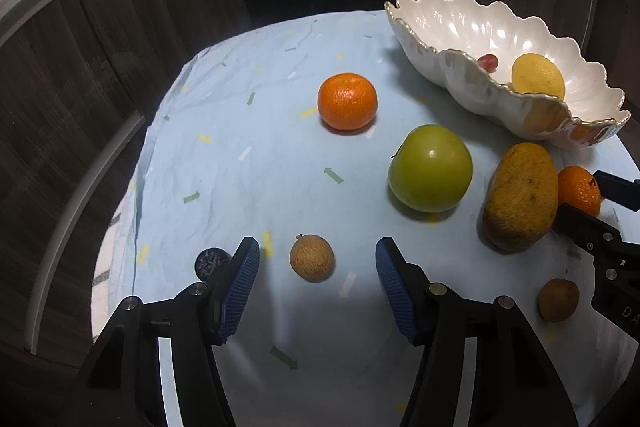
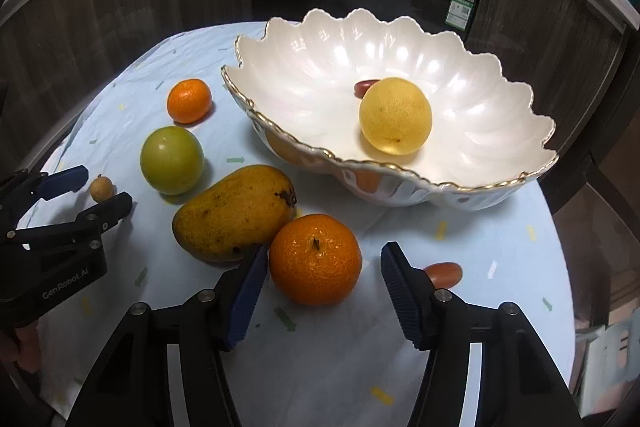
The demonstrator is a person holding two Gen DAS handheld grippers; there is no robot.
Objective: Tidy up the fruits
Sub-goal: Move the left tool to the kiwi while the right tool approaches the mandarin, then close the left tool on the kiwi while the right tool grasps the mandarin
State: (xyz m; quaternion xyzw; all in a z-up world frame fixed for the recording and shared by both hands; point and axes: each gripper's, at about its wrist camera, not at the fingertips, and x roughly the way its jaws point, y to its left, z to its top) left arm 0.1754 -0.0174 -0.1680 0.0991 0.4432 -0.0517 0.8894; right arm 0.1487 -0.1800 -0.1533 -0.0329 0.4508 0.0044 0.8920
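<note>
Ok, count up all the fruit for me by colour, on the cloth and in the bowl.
Orange mandarins: 2
Green fruit: 1
Yellow, mango and round fruit: 2
Small brown fruits: 2
Small red fruits: 2
Dark blue berry: 1
Total: 10

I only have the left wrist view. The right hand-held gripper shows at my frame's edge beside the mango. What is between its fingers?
Observer: A tangerine sits between the pads of the right hand-held gripper. The jaws are open, and the right pad is clear of the fruit.
Operator: Does that tangerine touch the mango?
Observer: It looks so. The mango's end rests against the tangerine's left side.
Operator: Is there anything past that gripper that I miss?
Observer: A small red oblong fruit lies on the cloth, just right of the right finger.
</note>
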